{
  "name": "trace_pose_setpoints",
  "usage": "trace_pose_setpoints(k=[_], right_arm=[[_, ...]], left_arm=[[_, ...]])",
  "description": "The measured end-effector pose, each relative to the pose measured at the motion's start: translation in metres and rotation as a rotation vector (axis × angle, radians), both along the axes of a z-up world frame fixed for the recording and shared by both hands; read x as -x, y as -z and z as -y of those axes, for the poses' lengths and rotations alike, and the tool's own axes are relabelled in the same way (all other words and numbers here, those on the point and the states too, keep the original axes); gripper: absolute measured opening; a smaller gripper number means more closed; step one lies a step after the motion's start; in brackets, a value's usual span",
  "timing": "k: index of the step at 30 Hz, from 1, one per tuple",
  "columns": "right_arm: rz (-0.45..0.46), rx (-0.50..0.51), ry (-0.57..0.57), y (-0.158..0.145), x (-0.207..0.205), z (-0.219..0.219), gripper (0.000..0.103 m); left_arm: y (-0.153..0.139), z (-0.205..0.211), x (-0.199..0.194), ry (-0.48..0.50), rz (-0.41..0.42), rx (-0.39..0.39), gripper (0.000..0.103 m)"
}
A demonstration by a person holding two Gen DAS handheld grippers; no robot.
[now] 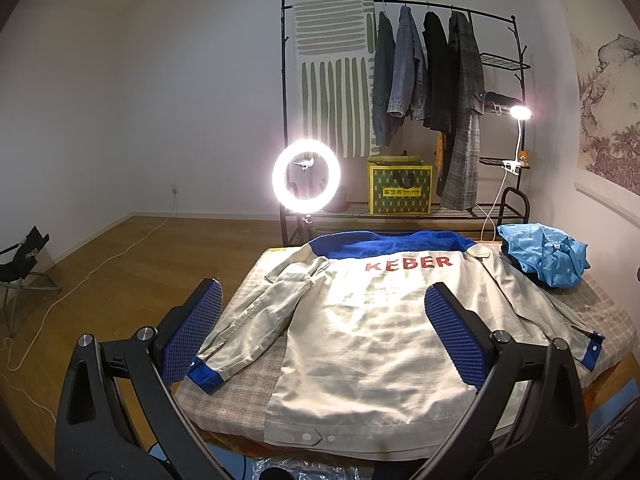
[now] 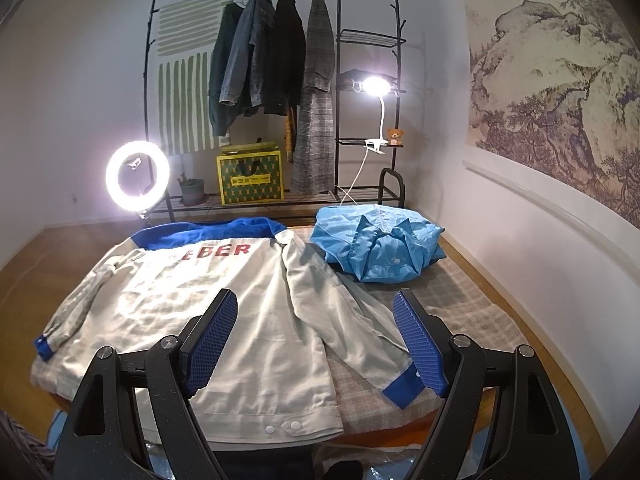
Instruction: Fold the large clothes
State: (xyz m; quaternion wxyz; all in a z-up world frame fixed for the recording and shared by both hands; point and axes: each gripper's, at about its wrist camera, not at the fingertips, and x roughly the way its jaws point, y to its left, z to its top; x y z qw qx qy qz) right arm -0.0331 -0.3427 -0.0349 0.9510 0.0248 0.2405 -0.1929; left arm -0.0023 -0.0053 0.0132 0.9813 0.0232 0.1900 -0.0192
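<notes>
A cream work jacket [image 1: 372, 332] with a blue yoke, blue cuffs and red "KEBER" lettering lies back-up and spread flat on the table; it also shows in the right wrist view [image 2: 224, 300]. Its left sleeve [image 1: 256, 320] lies angled beside the body and its right sleeve [image 2: 340, 312] runs toward the front right, ending in a blue cuff [image 2: 402, 388]. My left gripper [image 1: 324, 292] is open and empty, hovering above the jacket's lower left. My right gripper [image 2: 316, 298] is open and empty, above the jacket's lower right part.
A crumpled light-blue garment [image 2: 376, 244] lies at the table's far right, also in the left wrist view [image 1: 544, 256]. The table has a checked cloth [image 2: 460, 300]. Behind stand a lit ring light [image 1: 306, 176], a clothes rack [image 2: 276, 72] with hanging coats, a yellow box [image 2: 250, 180] and a clip lamp [image 2: 376, 84].
</notes>
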Motion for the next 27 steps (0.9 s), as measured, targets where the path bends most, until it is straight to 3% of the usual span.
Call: trace_pose_setpoints(k=[27], right_arm=[[-0.014, -0.008, -0.032, 0.000, -0.014, -0.008, 0.080]], left_arm=[[-0.003, -0.006, -0.009, -0.014, -0.013, -0.007, 0.103]])
